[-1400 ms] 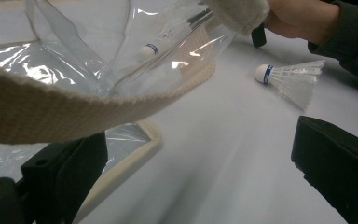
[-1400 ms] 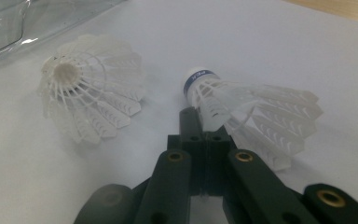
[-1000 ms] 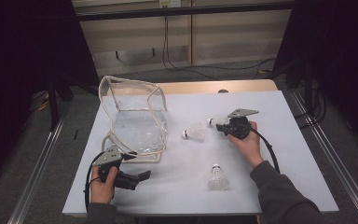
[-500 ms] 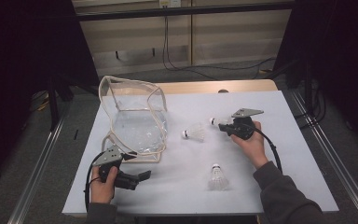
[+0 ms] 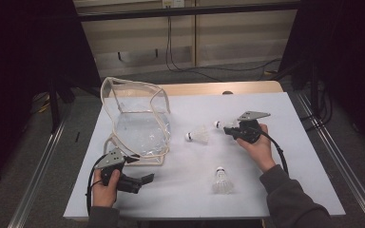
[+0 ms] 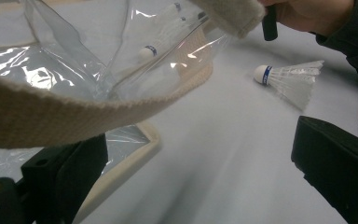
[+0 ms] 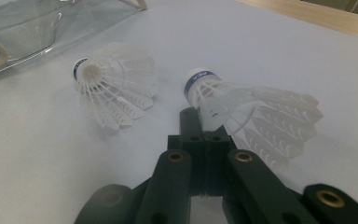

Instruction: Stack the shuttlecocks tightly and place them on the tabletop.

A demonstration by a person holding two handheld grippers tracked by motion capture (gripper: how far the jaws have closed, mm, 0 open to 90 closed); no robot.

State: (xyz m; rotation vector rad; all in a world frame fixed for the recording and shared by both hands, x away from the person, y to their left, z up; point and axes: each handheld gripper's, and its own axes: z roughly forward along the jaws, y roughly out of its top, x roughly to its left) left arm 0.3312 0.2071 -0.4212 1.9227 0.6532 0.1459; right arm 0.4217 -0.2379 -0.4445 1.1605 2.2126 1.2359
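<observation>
Left gripper [image 5: 145, 178]: we hold its jaws spread, beside the clear bag [image 5: 140, 123].
Loose shuttlecock [image 5: 198, 136]: between bag and held one, on the white surface [image 5: 285, 156].
Held shuttlecock [image 7: 242, 109]: our right gripper [image 7: 207, 128] pinches it; cork points toward the bag, feathers trailing right.
Third shuttlecock [image 5: 221, 180]: nearer us, apart.

Bag [image 5: 140, 126] left; three shuttlecocks [image 5: 198, 136] right, on table [image 5: 266, 190].
</observation>
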